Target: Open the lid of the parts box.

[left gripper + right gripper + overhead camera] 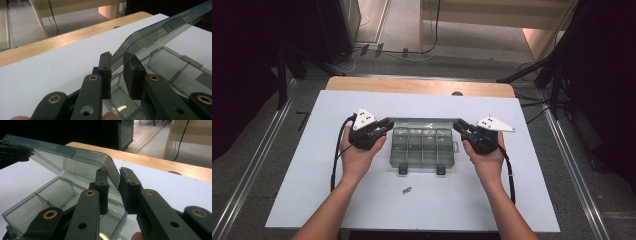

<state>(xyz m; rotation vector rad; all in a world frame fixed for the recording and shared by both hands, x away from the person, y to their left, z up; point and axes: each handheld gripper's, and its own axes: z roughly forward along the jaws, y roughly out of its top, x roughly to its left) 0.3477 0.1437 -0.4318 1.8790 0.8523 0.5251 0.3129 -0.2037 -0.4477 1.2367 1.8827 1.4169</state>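
Note:
A clear smoky plastic compartment box (422, 146) lies in the middle of the white table top, its several cells looking empty. Its hinged lid (422, 122) is raised at the back. My left gripper (388, 126) is shut on the lid's left corner, and the lid (155, 32) slants up from between the jaws (117, 72) over the box base (175, 66). My right gripper (458, 125) is shut on the right corner, where the lid's rim (82, 165) sits between the pads (113, 187) above the open cells (50, 195). The left gripper (12, 151) holds the far corner.
Two dark latches (403, 170) stick out at the box's front edge. A small metal piece (407, 189) lies on the white sheet (512, 200) nearer the person. A bare wooden strip (412, 86) runs along the table's far edge, with floor, cables and stands beyond.

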